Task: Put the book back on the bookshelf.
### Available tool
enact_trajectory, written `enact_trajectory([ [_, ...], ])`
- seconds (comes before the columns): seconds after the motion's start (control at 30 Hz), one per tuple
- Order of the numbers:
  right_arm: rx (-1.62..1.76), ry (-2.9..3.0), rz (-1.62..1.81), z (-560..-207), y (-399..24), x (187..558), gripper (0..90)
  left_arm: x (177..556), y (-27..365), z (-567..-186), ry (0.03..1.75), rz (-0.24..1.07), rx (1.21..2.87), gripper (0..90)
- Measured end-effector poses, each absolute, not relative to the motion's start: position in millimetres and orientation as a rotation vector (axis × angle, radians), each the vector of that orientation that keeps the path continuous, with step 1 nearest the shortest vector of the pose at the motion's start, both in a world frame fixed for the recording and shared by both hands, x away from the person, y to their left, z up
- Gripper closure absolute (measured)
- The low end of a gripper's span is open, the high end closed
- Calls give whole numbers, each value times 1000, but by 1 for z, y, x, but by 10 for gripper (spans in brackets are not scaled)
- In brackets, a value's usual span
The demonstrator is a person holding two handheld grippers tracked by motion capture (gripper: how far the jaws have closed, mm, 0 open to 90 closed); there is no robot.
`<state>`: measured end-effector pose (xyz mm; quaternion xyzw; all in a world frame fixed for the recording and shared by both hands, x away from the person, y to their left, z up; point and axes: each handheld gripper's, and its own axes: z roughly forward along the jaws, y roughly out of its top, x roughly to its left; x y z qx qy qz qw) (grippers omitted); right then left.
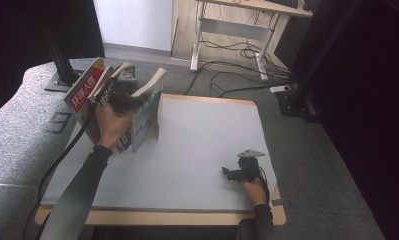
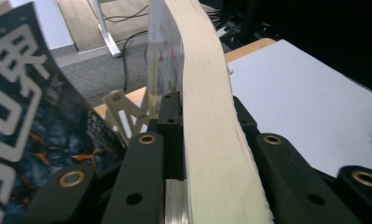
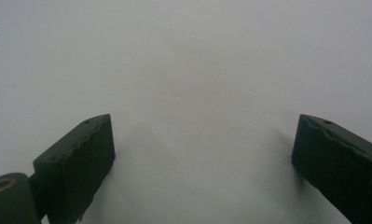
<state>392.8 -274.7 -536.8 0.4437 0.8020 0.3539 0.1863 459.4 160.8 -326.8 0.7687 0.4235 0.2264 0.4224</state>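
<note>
A: Left side status?

B: My left gripper is clamped on a book, jaws pressing either side of its page block. The book stands upright at the table's far left corner, with a red-covered book and a dark-covered one leaning just beside it.

A: Right?

B: My right gripper sits near the table's near right corner, jaws wide apart, nothing between them, bare white surface in front.
</note>
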Motion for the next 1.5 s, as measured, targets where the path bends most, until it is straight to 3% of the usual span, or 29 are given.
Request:
enact_trajectory([
  [0.2, 1249, 2261, 996, -537, -275, 393, 54, 455, 152, -330, 1035, 537, 1920, 687],
  [0.97, 1249, 2261, 996, -537, -275, 393, 54, 438, 140, -332, 828, 522, 1999, 181],
  [1.5, 1250, 2261, 996, -537, -275, 393, 54, 420, 151, -329, 758, 485, 1990, 105],
])
